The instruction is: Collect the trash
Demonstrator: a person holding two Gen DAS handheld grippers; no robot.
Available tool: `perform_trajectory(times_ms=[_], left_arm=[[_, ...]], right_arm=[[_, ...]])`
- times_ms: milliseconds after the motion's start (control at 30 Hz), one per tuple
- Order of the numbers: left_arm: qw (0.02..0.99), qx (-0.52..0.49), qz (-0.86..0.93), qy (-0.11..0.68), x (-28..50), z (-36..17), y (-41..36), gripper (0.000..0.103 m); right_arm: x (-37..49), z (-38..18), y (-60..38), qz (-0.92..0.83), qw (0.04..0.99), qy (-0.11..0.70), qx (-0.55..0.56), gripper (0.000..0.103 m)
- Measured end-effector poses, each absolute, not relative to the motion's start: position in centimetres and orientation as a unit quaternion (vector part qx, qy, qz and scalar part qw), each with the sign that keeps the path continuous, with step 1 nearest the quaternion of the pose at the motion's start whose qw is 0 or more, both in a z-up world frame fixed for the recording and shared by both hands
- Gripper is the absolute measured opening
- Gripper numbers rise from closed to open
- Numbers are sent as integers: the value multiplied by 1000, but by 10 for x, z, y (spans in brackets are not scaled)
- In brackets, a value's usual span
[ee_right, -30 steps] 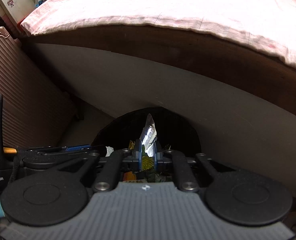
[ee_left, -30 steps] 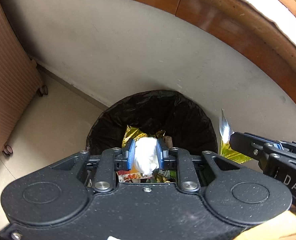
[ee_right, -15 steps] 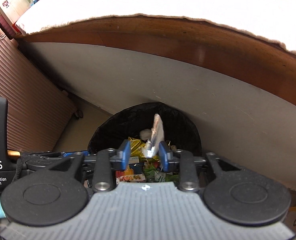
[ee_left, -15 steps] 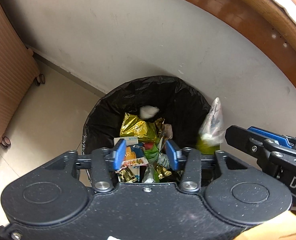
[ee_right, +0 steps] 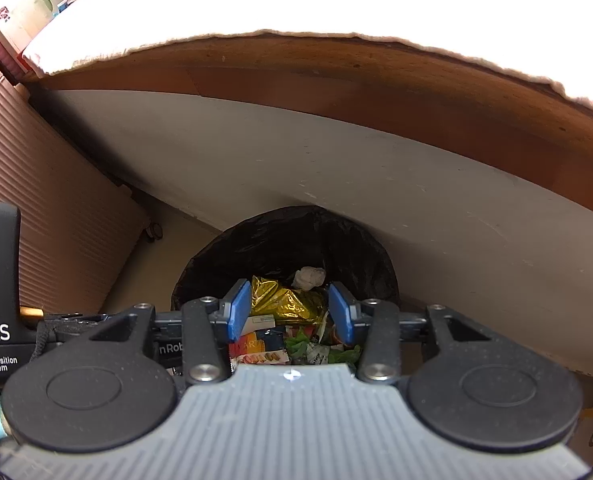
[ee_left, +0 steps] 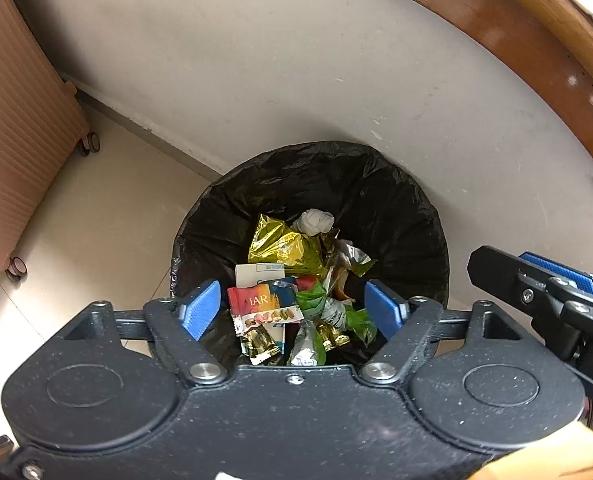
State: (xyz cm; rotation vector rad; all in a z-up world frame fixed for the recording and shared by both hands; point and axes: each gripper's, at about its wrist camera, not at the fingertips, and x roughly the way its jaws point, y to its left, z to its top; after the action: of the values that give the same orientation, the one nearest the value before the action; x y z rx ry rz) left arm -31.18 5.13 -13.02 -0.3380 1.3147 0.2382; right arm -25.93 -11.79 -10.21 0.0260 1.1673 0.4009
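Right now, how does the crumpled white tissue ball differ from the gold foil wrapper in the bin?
The crumpled white tissue ball is matte and bunched into a small lump; the gold foil wrapper is shiny and spread out in creased sheets. The tissue ball covers far less area than the wrapper. The tissue ball sits at the far edge of the pile, the wrapper just nearer. Both lie loose inside the black-lined trash bin, untouched by either gripper.

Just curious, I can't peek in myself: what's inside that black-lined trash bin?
Inside the trash bin: a crumpled white tissue, a gold foil wrapper, a nut snack packet, green wrappers. Whatever lies beneath that top layer is covered.
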Motion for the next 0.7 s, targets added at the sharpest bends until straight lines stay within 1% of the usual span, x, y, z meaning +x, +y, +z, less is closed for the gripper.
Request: perform_trajectory(times_ms=[233, 500, 700], left_arm=[[764, -131, 126, 619, -309, -134, 44, 80], [758, -158, 115, 622, -311, -138, 49, 80], [754, -162, 107, 627, -313, -142, 42, 82]], right_arm=[[-259, -102, -118, 187, 816, 547, 12, 60], [-258, -102, -121, 184, 816, 548, 13, 60], [-257, -103, -121, 183, 815, 549, 12, 61]])
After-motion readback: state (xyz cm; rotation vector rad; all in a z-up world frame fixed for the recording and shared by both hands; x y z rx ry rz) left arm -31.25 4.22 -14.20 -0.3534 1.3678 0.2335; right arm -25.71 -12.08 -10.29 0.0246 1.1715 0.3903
